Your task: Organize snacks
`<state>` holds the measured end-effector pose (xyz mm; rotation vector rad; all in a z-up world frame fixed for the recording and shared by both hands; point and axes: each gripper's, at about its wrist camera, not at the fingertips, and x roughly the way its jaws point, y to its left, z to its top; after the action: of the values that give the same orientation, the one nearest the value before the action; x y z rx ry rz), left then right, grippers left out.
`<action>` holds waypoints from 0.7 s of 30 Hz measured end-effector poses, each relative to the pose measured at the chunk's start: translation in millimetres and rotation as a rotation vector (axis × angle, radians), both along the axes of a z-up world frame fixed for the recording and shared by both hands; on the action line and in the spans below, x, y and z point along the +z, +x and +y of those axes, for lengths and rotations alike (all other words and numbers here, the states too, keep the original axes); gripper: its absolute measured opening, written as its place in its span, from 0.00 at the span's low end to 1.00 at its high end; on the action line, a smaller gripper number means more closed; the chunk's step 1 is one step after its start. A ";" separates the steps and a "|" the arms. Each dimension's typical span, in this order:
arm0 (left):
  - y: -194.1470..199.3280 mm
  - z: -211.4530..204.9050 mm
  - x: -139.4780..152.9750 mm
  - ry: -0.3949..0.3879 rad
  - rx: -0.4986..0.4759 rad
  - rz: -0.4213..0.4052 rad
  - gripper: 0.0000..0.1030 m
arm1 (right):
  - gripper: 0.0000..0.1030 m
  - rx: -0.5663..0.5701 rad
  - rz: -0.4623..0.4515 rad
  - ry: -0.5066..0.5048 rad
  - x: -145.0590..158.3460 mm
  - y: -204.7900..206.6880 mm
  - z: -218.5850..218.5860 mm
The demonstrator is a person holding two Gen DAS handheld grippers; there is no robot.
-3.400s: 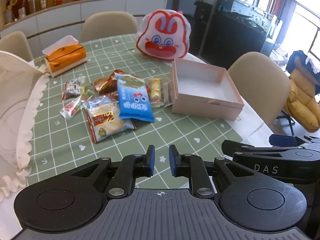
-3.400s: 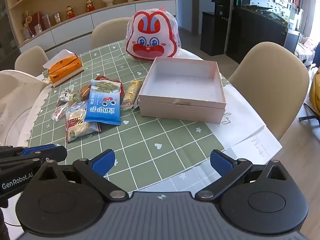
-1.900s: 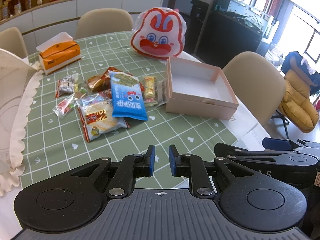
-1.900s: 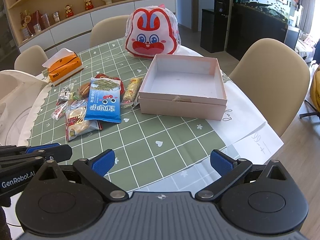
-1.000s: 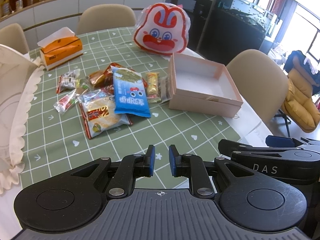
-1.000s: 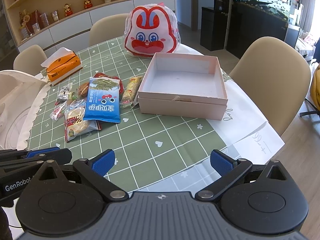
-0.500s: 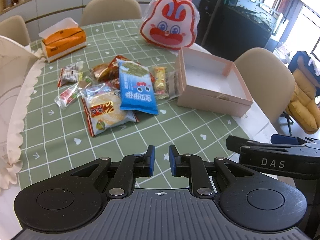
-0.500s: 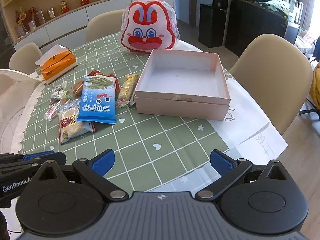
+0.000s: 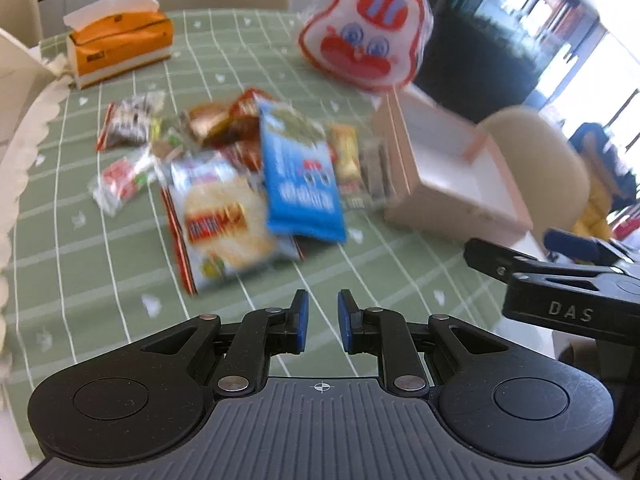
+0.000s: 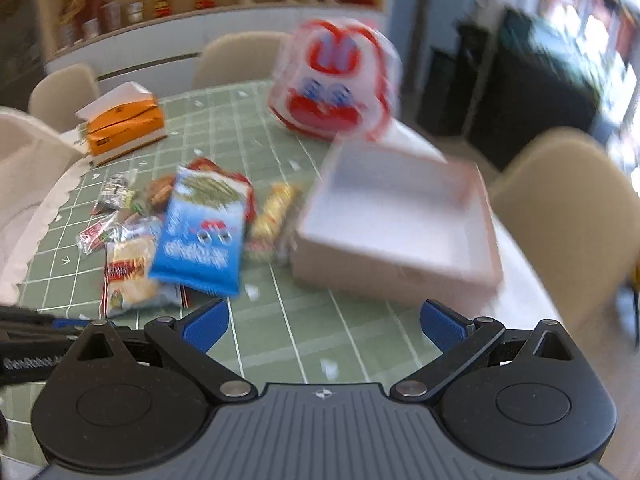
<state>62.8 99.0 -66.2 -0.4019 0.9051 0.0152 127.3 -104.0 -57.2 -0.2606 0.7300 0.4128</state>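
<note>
A pile of snack packets lies on the green checked tablecloth: a blue packet, a rice-cracker packet, a yellow bar and several small sweets. An open pink box stands empty to their right. My left gripper is nearly shut and empty, above the cloth short of the pile. My right gripper is wide open and empty, in front of the box and the blue packet.
A red-and-white rabbit bag stands behind the box. An orange tissue box sits at the far left. Beige chairs ring the table. A lace-edged cloth hangs at the left edge.
Both grippers have moved forward toward the snacks and box, which now look larger and blurred. The left jaws have parted slightly; the right stays wide open.
</note>
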 end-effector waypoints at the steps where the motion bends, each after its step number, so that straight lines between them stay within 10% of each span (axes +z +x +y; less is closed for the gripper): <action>1: 2.9 12.7 -1.6 -0.005 0.007 -0.023 0.19 | 0.99 0.034 -0.026 -0.015 1.5 5.8 10.8; 12: -10.6 126.9 -12.0 0.080 0.280 0.007 0.21 | 0.99 0.417 0.115 0.105 -22.5 60.7 194.4; 21: -29.0 156.1 -23.5 0.049 0.298 0.014 0.21 | 0.95 0.404 0.234 0.018 -92.1 84.2 329.2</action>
<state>33.9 255.2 -89.7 -0.4885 0.8506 0.3128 211.5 225.2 -149.3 -0.3475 0.9041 0.8434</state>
